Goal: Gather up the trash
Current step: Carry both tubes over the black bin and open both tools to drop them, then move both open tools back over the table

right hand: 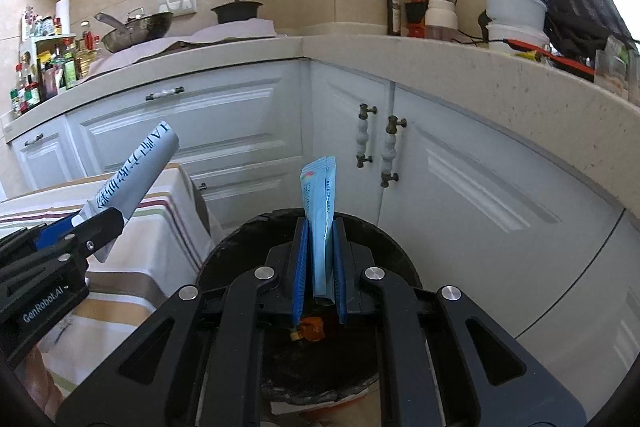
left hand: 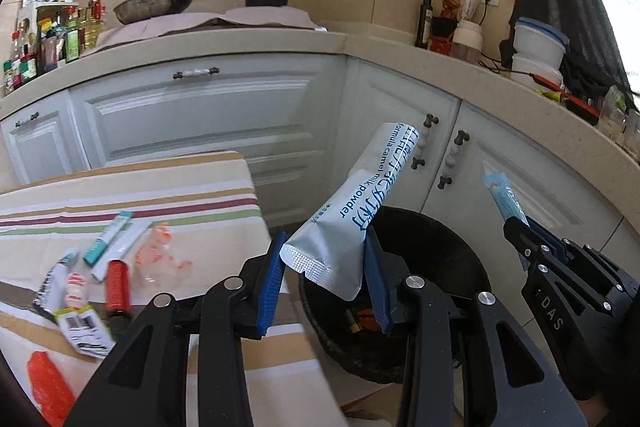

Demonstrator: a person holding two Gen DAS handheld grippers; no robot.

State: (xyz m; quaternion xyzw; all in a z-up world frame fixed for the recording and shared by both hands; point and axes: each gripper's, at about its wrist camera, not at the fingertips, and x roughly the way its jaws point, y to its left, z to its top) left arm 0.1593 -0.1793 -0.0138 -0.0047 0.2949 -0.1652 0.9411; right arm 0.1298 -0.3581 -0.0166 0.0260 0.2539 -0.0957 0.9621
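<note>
Left tongs (left hand: pixel 326 273) are clamped on a silver-white foil sachet printed with blue lettering (left hand: pixel 360 203), which sticks up at a slant right over the near rim of the round black trash bin (left hand: pixel 440 243). Right tongs (right hand: pixel 320 267), pinched almost shut, grip a slim light-blue paper packet (right hand: pixel 320 223) standing upright directly above that bin, where an orange scrap (right hand: pixel 312 329) already lies inside. Off to the left, the striped-cloth worktop (left hand: pixel 180 195) carries more litter: a teal-and-white tube (left hand: pixel 108 237), a red ribbed cylinder (left hand: pixel 117 285) and crumpled clear plastic with orange marks (left hand: pixel 160 255).
</note>
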